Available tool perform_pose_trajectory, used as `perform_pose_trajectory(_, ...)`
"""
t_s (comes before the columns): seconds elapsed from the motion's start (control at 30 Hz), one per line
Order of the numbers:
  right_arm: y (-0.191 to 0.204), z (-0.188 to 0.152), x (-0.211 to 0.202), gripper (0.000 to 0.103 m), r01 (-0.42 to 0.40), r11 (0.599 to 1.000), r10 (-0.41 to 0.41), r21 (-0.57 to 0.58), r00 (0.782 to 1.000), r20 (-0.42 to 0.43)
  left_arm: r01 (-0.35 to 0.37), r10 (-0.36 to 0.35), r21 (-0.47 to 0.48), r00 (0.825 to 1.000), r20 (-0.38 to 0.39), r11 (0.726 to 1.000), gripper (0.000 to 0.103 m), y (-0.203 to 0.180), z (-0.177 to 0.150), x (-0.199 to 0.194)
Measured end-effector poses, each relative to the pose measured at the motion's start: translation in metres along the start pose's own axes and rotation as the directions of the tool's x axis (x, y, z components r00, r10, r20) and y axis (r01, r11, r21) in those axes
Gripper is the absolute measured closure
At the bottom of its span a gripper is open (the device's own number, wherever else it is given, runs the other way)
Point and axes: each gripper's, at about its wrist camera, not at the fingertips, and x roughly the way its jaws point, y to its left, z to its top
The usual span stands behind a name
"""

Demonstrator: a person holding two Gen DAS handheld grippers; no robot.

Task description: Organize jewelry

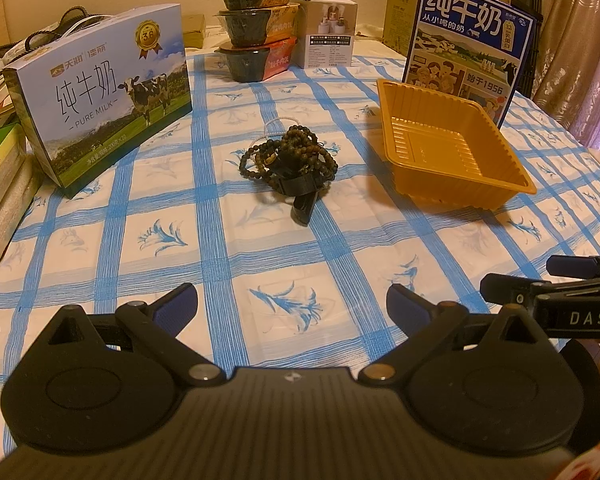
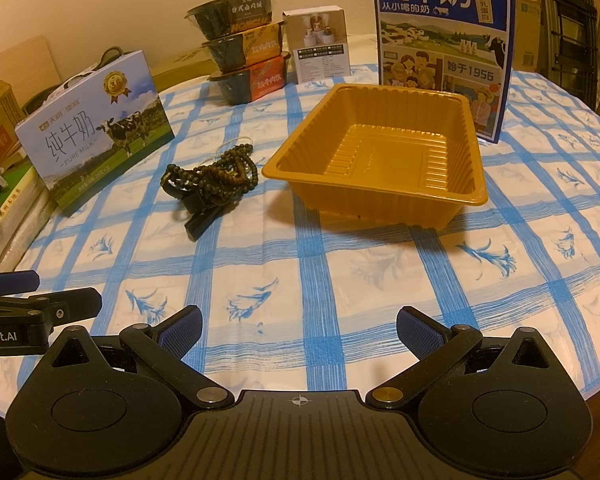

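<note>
The left gripper and right gripper both hung over the desk, jaws wide apart and holding nothing. The tangled bead bracelets lay in one heap beside the empty gold tray, not touching it. A grasp on a single strand could drag the whole heap, or beads could slip out halfway.
</note>
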Motion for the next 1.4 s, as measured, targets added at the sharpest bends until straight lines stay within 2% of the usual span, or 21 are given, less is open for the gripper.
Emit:
perform_pose_trajectory(0.67, 0.000, 0.003, -0.002, 0.000, 0.000, 1.000, 0.000, 0.006, 1.000, 0.004, -0.001, 0.001, 0.000, 1.000, 0.001, 1.000, 0.003, 0.004, 0.001, 0.000)
perform_pose_trajectory(0.83, -0.010, 0.002, -0.002, 0.000, 0.003, 0.998, -0.006, 0.056, 0.999, 0.054, 0.006, -0.006, 0.000, 1.000, 0.008, 1.000, 0.003, 0.010, 0.000, -0.002)
perform_pose_trajectory(1.07, -0.038, 0.007, 0.002, 0.000, 0.005, 0.990, -0.020, 0.143, 0.995, 0.101, 0.001, -0.001, 0.018, 1.000, 0.020, 1.000, 0.003, 0.003, -0.001, 0.016)
perform_pose_trajectory(1.4, -0.087, 0.013, 0.011, 0.000, 0.091, 0.966, -0.144, 0.242, 0.967, 0.212, -0.005, 0.002, 0.043, 0.998, 0.058, 0.999, 0.003, -0.003, 0.017, 0.042)
